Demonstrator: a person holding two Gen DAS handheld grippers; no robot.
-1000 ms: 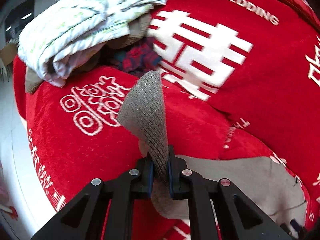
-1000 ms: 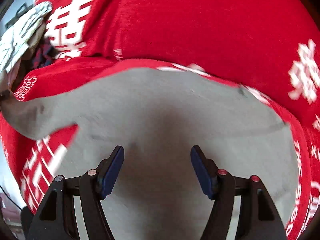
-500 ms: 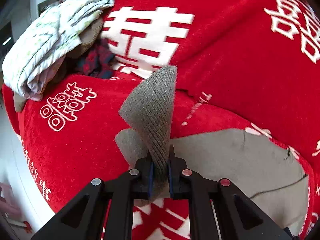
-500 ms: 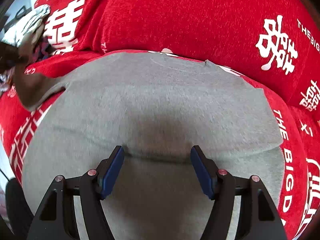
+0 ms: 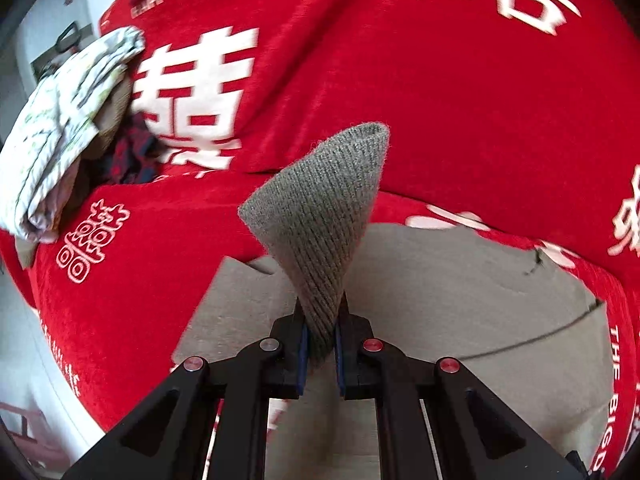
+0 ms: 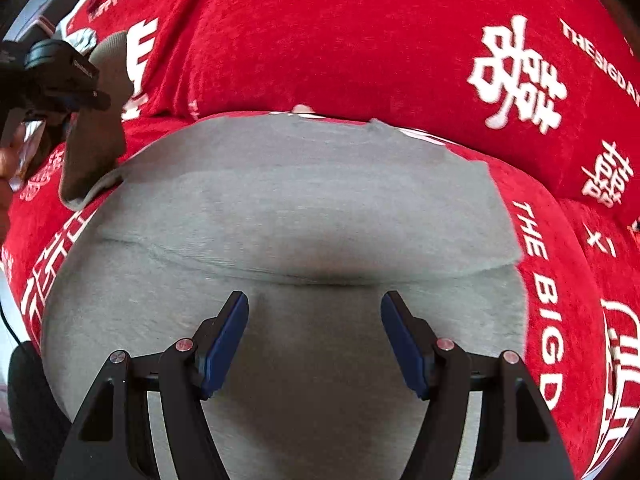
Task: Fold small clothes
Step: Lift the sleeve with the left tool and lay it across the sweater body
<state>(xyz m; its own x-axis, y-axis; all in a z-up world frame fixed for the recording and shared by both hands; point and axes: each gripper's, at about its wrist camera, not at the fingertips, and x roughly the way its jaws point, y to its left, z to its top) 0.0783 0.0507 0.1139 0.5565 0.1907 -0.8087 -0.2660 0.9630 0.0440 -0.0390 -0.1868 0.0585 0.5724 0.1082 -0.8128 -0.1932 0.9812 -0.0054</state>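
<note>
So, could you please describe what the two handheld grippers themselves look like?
Both the left gripper and right gripper are matte black plastic with angular, truss-like arms, blue rubber pads inside the fingers and small round screw heads, silver and reddish, at the joints. No cables, sleeves or markings are visible.

White "HAPPY WEDDING" lettering on the red sofa cover (image 6: 360,40), "THE BIG D…" along its seat edge, cut off, large white double-happiness characters on its backrest and seat
</note>
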